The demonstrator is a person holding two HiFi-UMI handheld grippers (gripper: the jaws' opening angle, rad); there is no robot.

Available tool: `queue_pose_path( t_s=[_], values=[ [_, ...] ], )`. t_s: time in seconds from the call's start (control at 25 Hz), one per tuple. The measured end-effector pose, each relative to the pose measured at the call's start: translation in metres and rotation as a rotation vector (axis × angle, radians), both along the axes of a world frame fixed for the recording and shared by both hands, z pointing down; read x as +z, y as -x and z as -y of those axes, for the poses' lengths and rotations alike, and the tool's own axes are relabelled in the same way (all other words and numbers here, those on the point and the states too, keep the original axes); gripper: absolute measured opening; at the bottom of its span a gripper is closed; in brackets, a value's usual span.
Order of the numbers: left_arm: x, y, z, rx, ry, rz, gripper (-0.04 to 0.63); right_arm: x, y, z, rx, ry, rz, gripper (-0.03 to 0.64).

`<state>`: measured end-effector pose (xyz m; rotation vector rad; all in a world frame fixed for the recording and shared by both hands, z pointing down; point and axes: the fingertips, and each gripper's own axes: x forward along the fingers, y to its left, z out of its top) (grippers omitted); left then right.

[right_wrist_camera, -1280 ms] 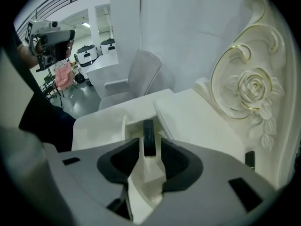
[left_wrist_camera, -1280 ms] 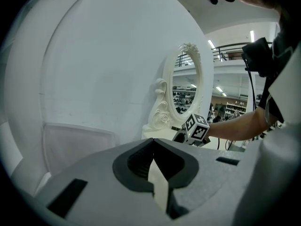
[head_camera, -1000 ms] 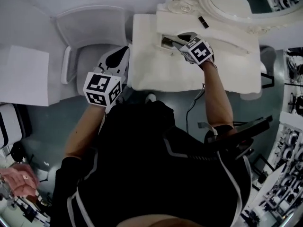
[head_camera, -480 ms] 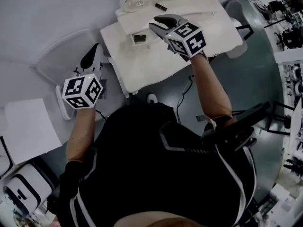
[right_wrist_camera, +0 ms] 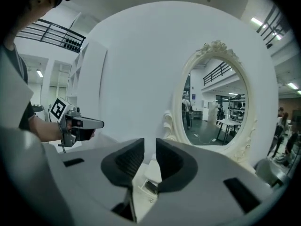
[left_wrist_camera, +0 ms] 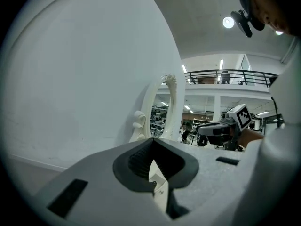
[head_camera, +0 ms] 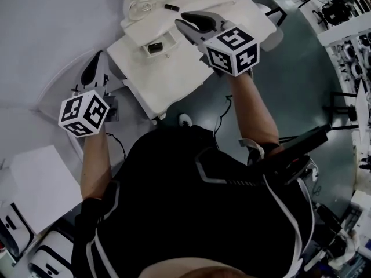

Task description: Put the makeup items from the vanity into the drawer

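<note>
The white vanity (head_camera: 174, 80) stands ahead of me, with its oval mirror (right_wrist_camera: 216, 102) at the back. A small drawer (head_camera: 168, 39) on the vanity is open, and a dark flat makeup item (head_camera: 155, 47) lies inside it. A short dark stick (head_camera: 171, 7) rests on the top shelf by the mirror. My right gripper (head_camera: 188, 21) hovers just right of the drawer. Its jaws are closing, a gap still shows between them and nothing is in it (right_wrist_camera: 150, 147). My left gripper (head_camera: 93, 68) hangs off the vanity's left side, shut and holding nothing (left_wrist_camera: 153, 140).
A white chair (head_camera: 55, 80) stands left of the vanity, close to my left gripper. A round white seat (head_camera: 269, 19) sits at the vanity's right end. A black cable (head_camera: 223, 117) runs over the grey floor below the vanity's front edge.
My right gripper has drawn back from the open drawer, leaving the dark item inside, and its jaws have narrowed. My left gripper has drifted left, away from the vanity.
</note>
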<state>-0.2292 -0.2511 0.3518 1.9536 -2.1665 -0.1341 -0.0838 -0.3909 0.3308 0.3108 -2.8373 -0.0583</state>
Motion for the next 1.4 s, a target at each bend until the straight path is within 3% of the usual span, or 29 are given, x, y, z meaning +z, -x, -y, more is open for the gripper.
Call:
queue_pose_path(
  t_s=[0.2, 0.44, 0.68, 0.88, 1.04, 1.4],
  values=[
    [-0.006, -0.002, 0.001, 0.026, -0.006, 0.039, 0.003, -0.017, -0.018, 0.0, 0.083, -0.005, 0.067, 0.051],
    [-0.012, 0.0, -0.001, -0.01, -0.004, 0.089, 0.003, -0.037, -0.037, 0.001, 0.164, -0.009, 0.14, 0.006],
    [-0.021, 0.007, -0.004, -0.055, -0.022, 0.087, 0.003, -0.041, -0.043, 0.004, 0.197, -0.047, 0.132, 0.005],
    [-0.024, 0.007, -0.002, -0.059, -0.026, 0.133, 0.003, -0.044, -0.043, 0.007, 0.199, -0.064, 0.135, 0.005],
    [-0.03, -0.001, -0.003, -0.043, -0.031, 0.103, 0.003, -0.047, -0.045, 0.005, 0.189, -0.063, 0.138, 0.005],
    [-0.028, -0.007, -0.001, -0.066, -0.011, 0.154, 0.003, -0.043, -0.048, 0.008, 0.181, -0.058, 0.132, 0.005]
  ],
)
